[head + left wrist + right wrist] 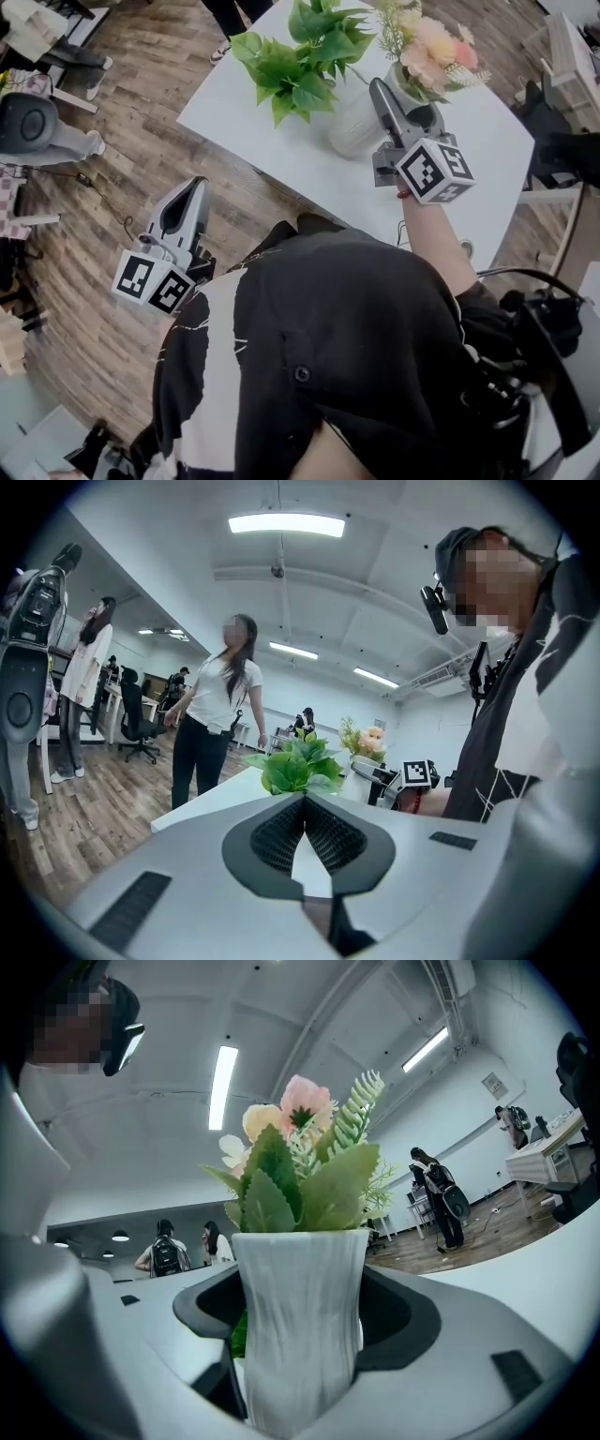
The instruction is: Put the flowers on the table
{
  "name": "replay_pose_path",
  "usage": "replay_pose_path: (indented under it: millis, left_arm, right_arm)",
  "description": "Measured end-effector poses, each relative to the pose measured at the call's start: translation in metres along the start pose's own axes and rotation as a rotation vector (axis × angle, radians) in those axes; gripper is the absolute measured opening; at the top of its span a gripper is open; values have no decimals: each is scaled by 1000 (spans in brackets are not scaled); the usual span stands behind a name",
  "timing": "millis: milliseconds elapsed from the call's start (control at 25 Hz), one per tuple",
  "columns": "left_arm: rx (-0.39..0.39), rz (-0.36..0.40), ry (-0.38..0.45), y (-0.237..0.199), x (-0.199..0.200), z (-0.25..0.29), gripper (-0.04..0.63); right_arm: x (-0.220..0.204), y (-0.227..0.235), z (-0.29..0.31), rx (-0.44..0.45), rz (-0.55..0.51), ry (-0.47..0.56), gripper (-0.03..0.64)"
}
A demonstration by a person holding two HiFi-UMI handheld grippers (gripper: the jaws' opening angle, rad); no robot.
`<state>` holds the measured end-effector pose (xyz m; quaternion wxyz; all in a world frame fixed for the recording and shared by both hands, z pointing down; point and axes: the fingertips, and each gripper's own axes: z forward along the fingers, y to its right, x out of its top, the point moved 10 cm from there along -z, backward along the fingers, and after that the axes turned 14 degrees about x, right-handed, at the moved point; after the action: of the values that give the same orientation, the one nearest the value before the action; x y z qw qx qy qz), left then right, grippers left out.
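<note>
right gripper: jaws spread wide and clamped on the white vase. The vase fills the gap, with both jaws against its sides low down. The gripper points about level.
left gripper: jaws pinched together at the tips, nothing between them. It is held low at the person's left over the wood floor, well apart from the table.
white vase: ribbed and upright, over the white tabletop and in from the near edge. The gripper hides its base in the head view, so I cannot tell whether it sits on the top or hangs just above.
flowers: pink and cream blooms with green leaves and a pale fern sprig, standing in the vase.
green plant: on the table just beside the vase, on its left in the head view. Its pot is not visible.
forearm: the wearer's right one, reaching over the table edge to the right gripper.
person: white top and dark trousers, standing on the floor past the table's far side in the left gripper view.
</note>
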<state>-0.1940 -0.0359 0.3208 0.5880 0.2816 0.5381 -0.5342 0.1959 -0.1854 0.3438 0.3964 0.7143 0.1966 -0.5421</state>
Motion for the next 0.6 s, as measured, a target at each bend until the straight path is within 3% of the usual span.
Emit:
replay_pose_path:
  millis: [600]
  left_arm:
    - [-37, -15, 1, -6, 1, 12, 11]
  right_arm:
    - [-2, -7, -3, -22, -52, -53, 342]
